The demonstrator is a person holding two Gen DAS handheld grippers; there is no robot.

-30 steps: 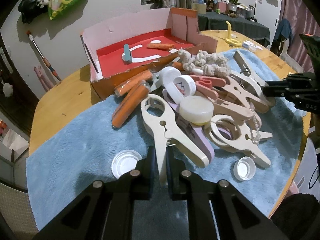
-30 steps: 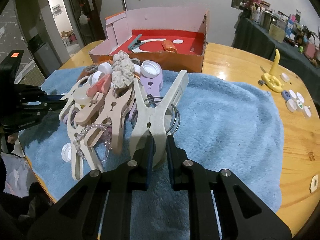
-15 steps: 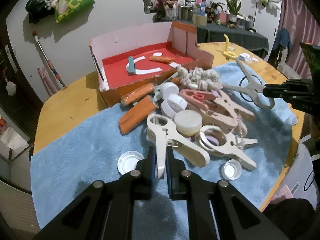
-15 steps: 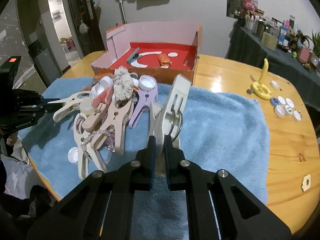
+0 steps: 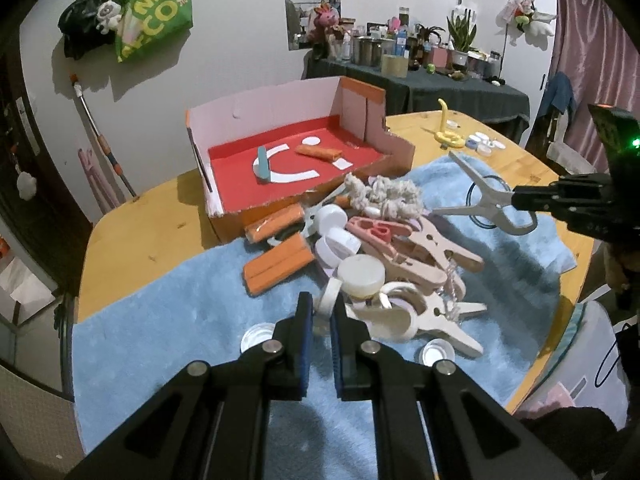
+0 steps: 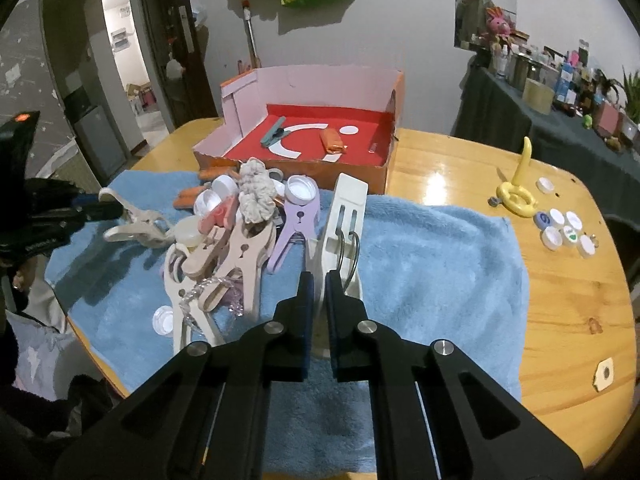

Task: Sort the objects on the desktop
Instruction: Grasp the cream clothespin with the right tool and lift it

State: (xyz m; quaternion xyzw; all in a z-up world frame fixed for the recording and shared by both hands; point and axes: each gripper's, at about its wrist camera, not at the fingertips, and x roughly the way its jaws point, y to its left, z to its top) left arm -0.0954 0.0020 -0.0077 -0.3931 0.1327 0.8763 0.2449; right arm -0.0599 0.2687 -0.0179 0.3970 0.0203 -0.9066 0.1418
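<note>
peering past its own black fingers, the left gripper (image 5: 319,312) clamps a cream clothes peg (image 6: 136,222) whose handle its pads hide; only the right wrist view shows that peg whole, lifted off the blue fleecy towel (image 5: 160,308). the right gripper (image 6: 316,288) is closed on a white peg (image 6: 340,232) with a wire ring, seen edge-on there and in profile in the left view. the pile (image 5: 384,256) of smooth plastic pegs, round caps, orange packets and a knobbly scrunchie overlaps too much to count. behind it stands the open cardboard box (image 5: 280,104) with a red floor. small caps (image 6: 564,232) beside a yellow ring toy show clearly only from the right.
</note>
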